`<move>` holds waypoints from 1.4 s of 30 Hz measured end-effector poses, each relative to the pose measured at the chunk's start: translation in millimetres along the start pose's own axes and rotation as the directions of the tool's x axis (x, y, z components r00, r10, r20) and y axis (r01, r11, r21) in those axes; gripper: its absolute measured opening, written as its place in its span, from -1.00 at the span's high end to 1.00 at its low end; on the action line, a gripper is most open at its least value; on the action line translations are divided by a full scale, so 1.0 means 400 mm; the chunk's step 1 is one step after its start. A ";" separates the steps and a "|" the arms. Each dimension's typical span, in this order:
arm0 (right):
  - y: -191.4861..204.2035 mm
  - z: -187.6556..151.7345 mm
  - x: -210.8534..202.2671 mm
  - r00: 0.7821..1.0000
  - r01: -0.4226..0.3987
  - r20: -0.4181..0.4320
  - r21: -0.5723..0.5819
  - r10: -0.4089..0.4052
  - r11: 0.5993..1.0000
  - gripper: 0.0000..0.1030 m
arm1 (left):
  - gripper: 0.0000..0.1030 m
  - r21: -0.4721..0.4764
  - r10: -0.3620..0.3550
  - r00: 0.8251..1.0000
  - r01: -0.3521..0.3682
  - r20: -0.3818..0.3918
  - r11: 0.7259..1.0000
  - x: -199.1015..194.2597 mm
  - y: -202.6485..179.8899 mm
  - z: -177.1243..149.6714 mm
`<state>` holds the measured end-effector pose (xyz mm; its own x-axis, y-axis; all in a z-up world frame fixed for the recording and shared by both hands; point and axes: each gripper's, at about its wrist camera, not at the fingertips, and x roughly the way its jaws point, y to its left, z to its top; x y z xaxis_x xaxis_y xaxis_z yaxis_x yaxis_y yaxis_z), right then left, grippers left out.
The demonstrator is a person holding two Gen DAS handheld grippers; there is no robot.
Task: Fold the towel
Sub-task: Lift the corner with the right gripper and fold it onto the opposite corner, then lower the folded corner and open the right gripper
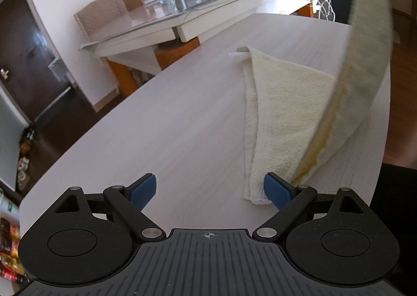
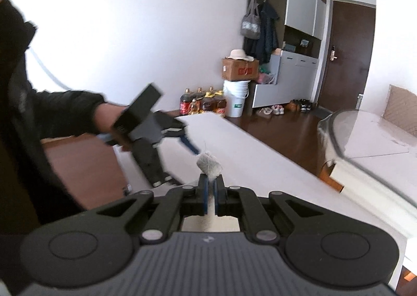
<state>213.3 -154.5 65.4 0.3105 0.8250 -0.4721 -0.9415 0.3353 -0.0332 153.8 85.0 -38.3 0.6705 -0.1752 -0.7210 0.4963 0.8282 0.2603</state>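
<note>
Fingers of the right gripper [image 2: 211, 186] clamp the towel [image 1: 281, 113] corner; left gripper [image 1: 209, 191] fingers stand apart.

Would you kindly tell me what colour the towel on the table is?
Pale cream, with a yellowish stain along one edge; the towel shows best in the left wrist view.

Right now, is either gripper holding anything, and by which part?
The right gripper is shut on the towel, pinching one corner. The left gripper is open and holds nothing.
</note>
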 end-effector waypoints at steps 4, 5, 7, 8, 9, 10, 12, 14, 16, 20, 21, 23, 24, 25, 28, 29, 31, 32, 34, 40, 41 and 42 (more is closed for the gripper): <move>-0.087 0.003 0.047 1.000 -0.015 0.004 0.046 0.015 0.999 0.90 | -0.81 -0.010 0.004 1.000 -0.004 0.009 1.000 -0.003 0.005 0.004; -0.103 -0.001 0.052 1.000 -0.020 0.006 0.062 0.019 0.998 0.90 | -0.81 -0.015 0.007 1.000 -0.006 0.015 1.000 -0.005 0.007 0.004; -0.132 -0.008 0.064 1.000 -0.018 0.002 0.084 0.018 0.996 0.90 | -0.81 -0.026 0.014 1.000 -0.013 0.021 1.000 -0.006 0.015 0.002; -0.141 -0.016 0.067 1.000 -0.015 -0.004 0.091 0.016 0.996 0.90 | -0.81 -0.033 0.012 1.000 -0.011 0.018 0.999 -0.004 0.020 0.000; -0.150 -0.023 0.070 1.000 -0.013 -0.009 0.098 0.014 0.995 0.90 | -0.81 -0.037 0.006 1.000 -0.006 0.016 0.999 -0.002 0.023 0.000; -0.155 -0.027 0.074 1.000 -0.008 -0.013 0.102 0.010 0.995 0.90 | -0.81 -0.043 -0.004 1.000 0.005 0.013 0.999 0.000 0.027 -0.001; -0.173 -0.037 0.083 1.000 0.002 -0.026 0.110 0.001 0.994 0.90 | -0.82 -0.046 -0.015 1.000 0.015 0.009 0.999 0.005 0.031 0.000; -0.200 -0.049 0.098 1.000 0.006 -0.031 0.138 -0.002 0.990 0.90 | -0.82 -0.057 -0.026 1.000 0.026 0.004 0.998 0.008 0.039 0.005; -0.219 -0.056 0.107 1.000 0.008 -0.031 0.162 -0.004 0.987 0.90 | -0.81 -0.093 -0.038 0.999 0.039 0.007 0.995 0.009 0.053 0.006; -0.266 -0.074 0.133 0.999 0.024 -0.050 0.215 -0.013 0.976 0.90 | -0.81 -0.151 -0.038 0.999 0.041 0.021 0.988 0.004 0.076 -0.004; -0.277 -0.079 0.143 0.998 0.031 -0.064 0.224 -0.017 0.974 0.90 | -0.81 -0.150 -0.038 0.999 0.040 0.014 0.988 0.007 0.076 -0.006; -0.300 -0.091 0.166 0.995 0.046 -0.093 0.243 -0.024 0.969 0.90 | -0.81 -0.141 -0.039 0.999 0.038 -0.004 0.989 0.015 0.071 -0.011; -0.307 -0.094 0.169 0.995 0.047 -0.100 0.248 -0.023 0.968 0.90 | -0.81 -0.135 -0.032 0.999 0.031 -0.005 0.990 0.016 0.068 -0.013; -0.321 -0.105 0.185 0.992 0.065 -0.118 0.265 -0.034 0.962 0.90 | -0.81 -0.129 -0.015 1.000 0.014 0.000 0.992 0.014 0.066 -0.014; -0.352 -0.133 0.216 0.989 0.084 -0.145 0.310 -0.041 0.947 0.90 | -0.81 -0.142 0.009 1.000 -0.007 0.014 0.990 0.009 0.068 -0.015; -0.357 -0.138 0.225 0.988 0.090 -0.151 0.316 -0.043 0.944 0.89 | -0.81 -0.152 0.019 1.000 -0.016 0.022 0.988 0.004 0.070 -0.015; -0.369 -0.150 0.242 0.984 0.102 -0.172 0.337 -0.045 0.936 0.89 | -0.81 -0.160 0.049 0.998 -0.042 0.040 0.986 -0.005 0.071 -0.014; -0.374 -0.158 0.253 0.982 0.107 -0.182 0.350 -0.044 0.931 0.88 | -0.81 -0.167 0.061 0.997 -0.051 0.051 0.985 -0.010 0.071 -0.012; -0.380 -0.171 0.269 0.976 0.126 -0.210 0.357 -0.053 0.926 0.83 | -0.81 -0.188 0.077 0.994 -0.061 0.083 0.980 -0.024 0.070 -0.007; -0.385 -0.194 0.270 0.964 0.221 -0.224 0.363 -0.145 0.905 0.46 | -0.81 -0.195 0.074 0.988 -0.046 0.138 0.980 -0.032 0.036 0.019; -0.382 -0.190 0.259 0.963 0.236 -0.213 0.357 -0.167 0.904 0.46 | -0.81 -0.194 0.070 0.988 -0.042 0.139 0.980 -0.028 0.030 0.021; -0.379 -0.186 0.249 0.961 0.251 -0.201 0.351 -0.189 0.902 0.47 | -0.81 -0.197 0.068 0.988 -0.040 0.140 0.980 -0.025 0.024 0.023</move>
<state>377.0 -157.1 -42.2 0.4503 0.6377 -0.6249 -0.7253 0.6694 0.1604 157.1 89.5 -22.6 0.7733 -0.1912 -0.6046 0.3510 0.9231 0.1571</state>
